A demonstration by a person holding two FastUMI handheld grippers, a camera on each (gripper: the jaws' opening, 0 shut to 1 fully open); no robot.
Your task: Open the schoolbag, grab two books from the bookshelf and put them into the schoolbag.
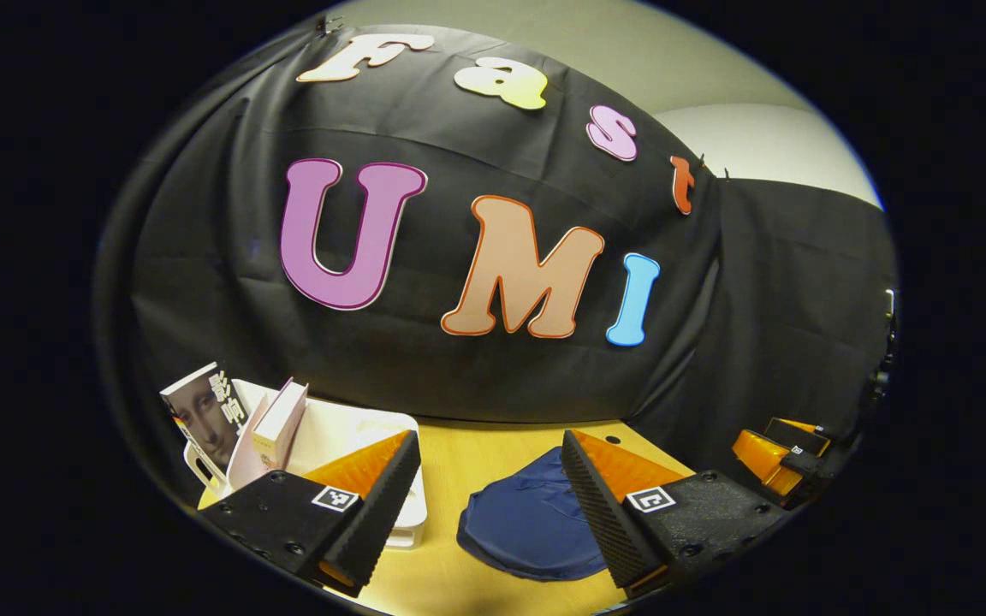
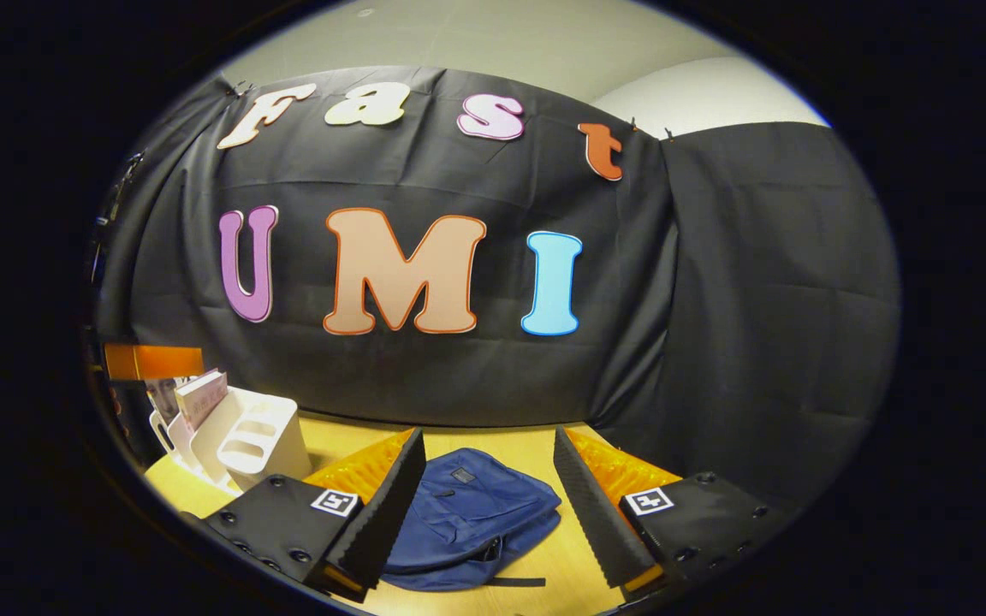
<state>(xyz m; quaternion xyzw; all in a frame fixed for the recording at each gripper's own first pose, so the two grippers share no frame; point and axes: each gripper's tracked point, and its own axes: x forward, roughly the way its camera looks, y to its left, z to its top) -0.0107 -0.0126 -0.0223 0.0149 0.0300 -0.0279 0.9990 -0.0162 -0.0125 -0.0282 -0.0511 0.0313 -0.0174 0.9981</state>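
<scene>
A light wooden table [image 1: 493, 453] stands against black cloth that drapes the back and side of the booth, with a pale wall above it. In the left gripper view, the left gripper [image 1: 490, 492] hangs over the near part of the table with its two fingers spread wide apart and nothing between them. Beyond them lies the schoolbag [image 1: 527, 522], dark blue, flat on the tabletop and looking closed. At the left end of the table stands the white bookshelf [image 1: 356, 432], a slotted rack; a book with a painted portrait on its cover [image 1: 204, 412] leans in it, and just beside that a second, pale book [image 1: 281, 425] tilts the same way. At the far right edge of this view the other gripper [image 1: 780, 458] pokes in low over the table. In the right gripper view, the right gripper [image 2: 486, 492] also has its fingers standing well apart, holding nothing, and the schoolbag [image 2: 467, 513] shows between them, farther off, with a small patch on its front and a strap trailing toward the near edge. The bookshelf [image 2: 249, 441] sits off to the left there, both books [image 2: 199, 396] upright in its rear slots.
</scene>
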